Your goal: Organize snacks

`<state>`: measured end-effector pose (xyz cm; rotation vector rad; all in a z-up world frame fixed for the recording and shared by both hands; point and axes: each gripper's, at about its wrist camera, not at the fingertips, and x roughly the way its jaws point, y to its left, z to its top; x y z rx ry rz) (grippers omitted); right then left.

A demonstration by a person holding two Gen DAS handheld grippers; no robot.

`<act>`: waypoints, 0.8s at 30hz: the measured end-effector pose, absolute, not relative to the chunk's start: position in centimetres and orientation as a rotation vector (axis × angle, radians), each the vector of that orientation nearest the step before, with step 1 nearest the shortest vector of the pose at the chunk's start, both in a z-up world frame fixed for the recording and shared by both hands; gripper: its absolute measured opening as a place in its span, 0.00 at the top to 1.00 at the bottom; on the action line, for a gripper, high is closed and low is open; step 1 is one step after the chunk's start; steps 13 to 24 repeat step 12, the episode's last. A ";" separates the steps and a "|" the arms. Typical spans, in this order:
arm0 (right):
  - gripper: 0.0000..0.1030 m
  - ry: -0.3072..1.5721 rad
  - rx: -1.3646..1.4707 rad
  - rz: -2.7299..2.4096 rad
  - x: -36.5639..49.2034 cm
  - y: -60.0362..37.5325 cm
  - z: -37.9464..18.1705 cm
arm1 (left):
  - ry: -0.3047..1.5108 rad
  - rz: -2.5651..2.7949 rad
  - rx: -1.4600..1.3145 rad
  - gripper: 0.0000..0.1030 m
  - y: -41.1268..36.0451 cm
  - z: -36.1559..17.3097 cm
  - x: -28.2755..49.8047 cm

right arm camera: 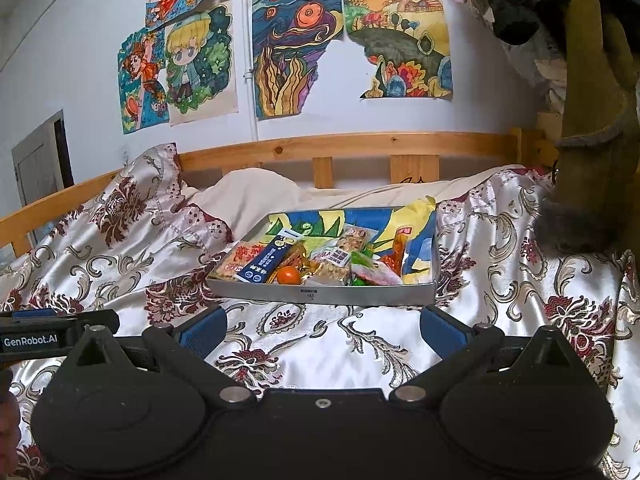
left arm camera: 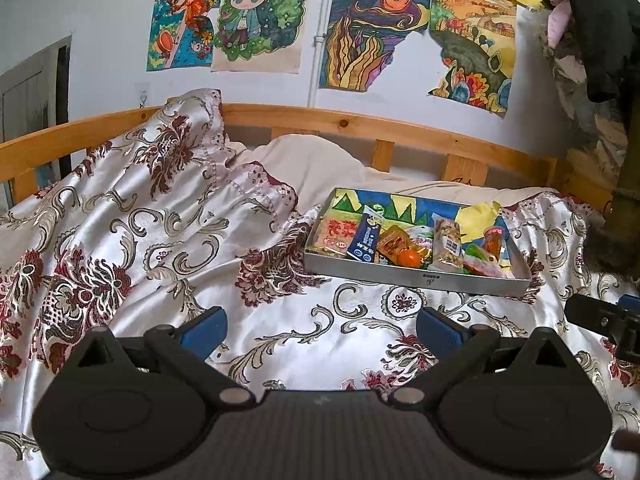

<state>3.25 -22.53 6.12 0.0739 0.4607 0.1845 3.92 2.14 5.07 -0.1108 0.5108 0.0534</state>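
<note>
1. Left gripper: its blue-padded fingers are spread wide with nothing between them, poised over the satin bedspread short of the tray.
2. Right gripper: likewise released and carrying nothing, facing the tray's near wall head-on. Judgement: both tools sit back from the tray, which suits either an approach or a withdrawal.
3. Snack tray: a shallow rectangular box with thin grey walls and a brightly printed lining, resting on the bed toward its headboard side, just in front of the plain cream pillow.
4. Contents, all inside the tray walls:
   - a flat orange-red cracker pack at the left end;
   - a dark blue sachet leaning across it;
   - a small round orange fruit against the near wall;
   - a clear bag of nuts mid-tray;
   - crinkly green and pink wrappers toward the right end.
5. The packs overlap and lie at mixed angles. Judgement: gathered in one container, yet loosely heaped; this fits snacks already collected or snacks awaiting sorting.
6. The bedspread is glossy, wrinkled and soft, so the tray probably sits slightly unevenly.
</note>
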 end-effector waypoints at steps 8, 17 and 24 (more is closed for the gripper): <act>0.01 0.477 0.066 0.192 3.2 -22.4 5.8 | 0.522 0.062 -0.124 0.01 2.6 4.8 4.1; 0.01 0.485 0.065 0.196 3.3 -22.4 5.7 | 0.535 0.066 -0.130 0.01 2.7 4.6 4.2; 0.01 0.485 0.065 0.196 3.3 -22.4 5.7 | 0.535 0.066 -0.130 0.01 2.7 4.6 4.2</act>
